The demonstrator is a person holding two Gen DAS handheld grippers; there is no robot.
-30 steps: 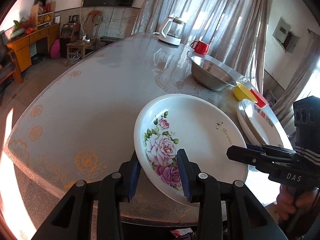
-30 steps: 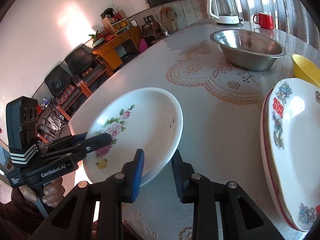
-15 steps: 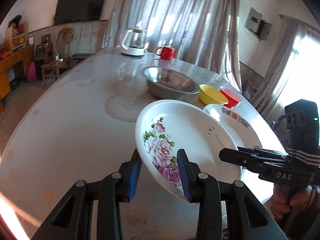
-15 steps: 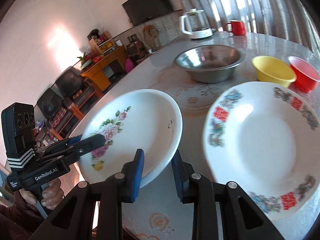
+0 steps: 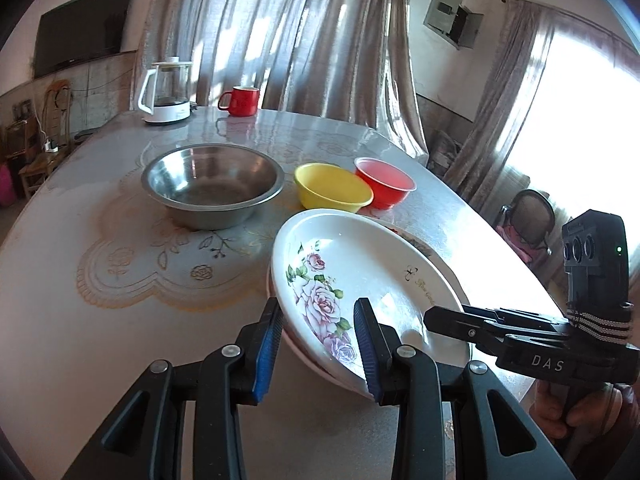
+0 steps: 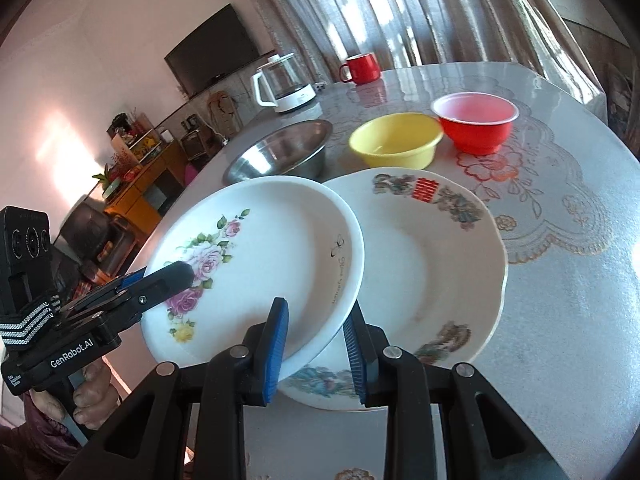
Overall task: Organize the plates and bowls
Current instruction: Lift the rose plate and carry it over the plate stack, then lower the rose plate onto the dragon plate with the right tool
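A white plate with pink roses (image 5: 360, 276) (image 6: 272, 248) hangs tilted just above the table, held at two places on its rim. My left gripper (image 5: 318, 320) is shut on its near edge by the roses. My right gripper (image 6: 316, 320) is shut on the edge nearest it. In the left wrist view the right gripper (image 5: 444, 320) reaches in from the right. Under the rose plate lies a larger patterned plate (image 6: 432, 260) with red characters, partly covered; only a sliver of that plate (image 5: 414, 240) shows in the left wrist view. Whether the two plates touch I cannot tell.
Behind the plates stand a steel bowl (image 5: 212, 184), a yellow bowl (image 5: 332, 190) and a red bowl (image 5: 386, 184). A white kettle (image 5: 166, 92) and a red mug (image 5: 240, 100) sit at the far edge. The round table (image 6: 560, 280) has a lace-print cover.
Both grippers carried the rose plate across the table, and it now overlaps the patterned plate. The bowls have come closer in view. Both grips are unchanged.
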